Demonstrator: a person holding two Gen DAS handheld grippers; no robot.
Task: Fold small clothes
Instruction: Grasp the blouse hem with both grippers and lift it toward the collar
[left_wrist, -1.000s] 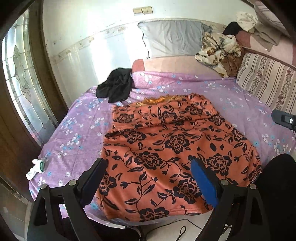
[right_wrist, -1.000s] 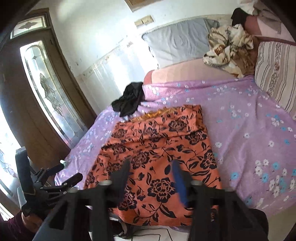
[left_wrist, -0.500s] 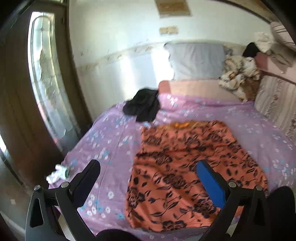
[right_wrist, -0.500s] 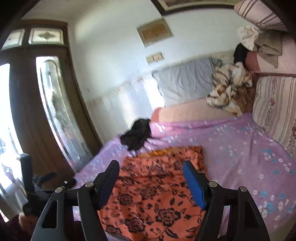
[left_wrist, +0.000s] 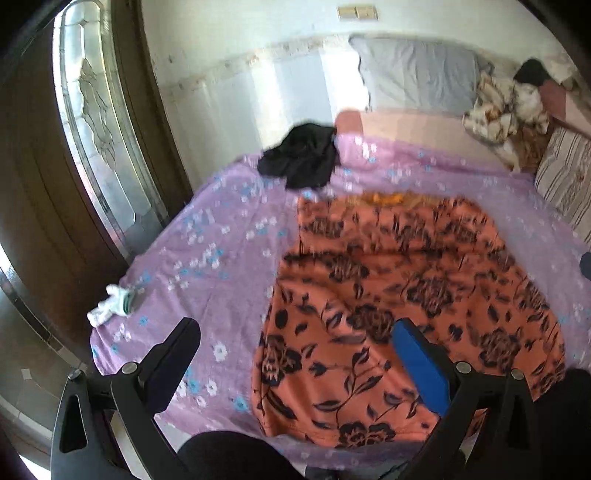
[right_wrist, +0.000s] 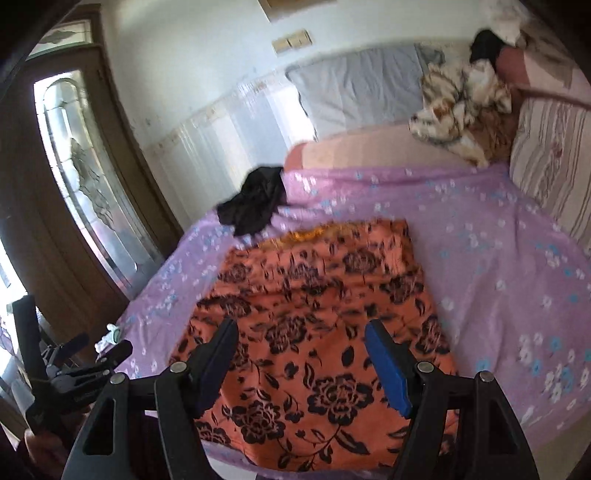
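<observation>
One black garment (left_wrist: 300, 155) lies beyond orange skirt (left_wrist: 399, 302).

No legible text, label or number anywhere

My bed's purple floral sheet (left_wrist: 221, 236) carries a small white crumpled thing (left_wrist: 110, 304) at its left edge. Beyond the far edge I see a grey pillow (left_wrist: 417, 83), a striped cushion (right_wrist: 550, 173) and a glazed wooden door (right_wrist: 85, 184).
</observation>
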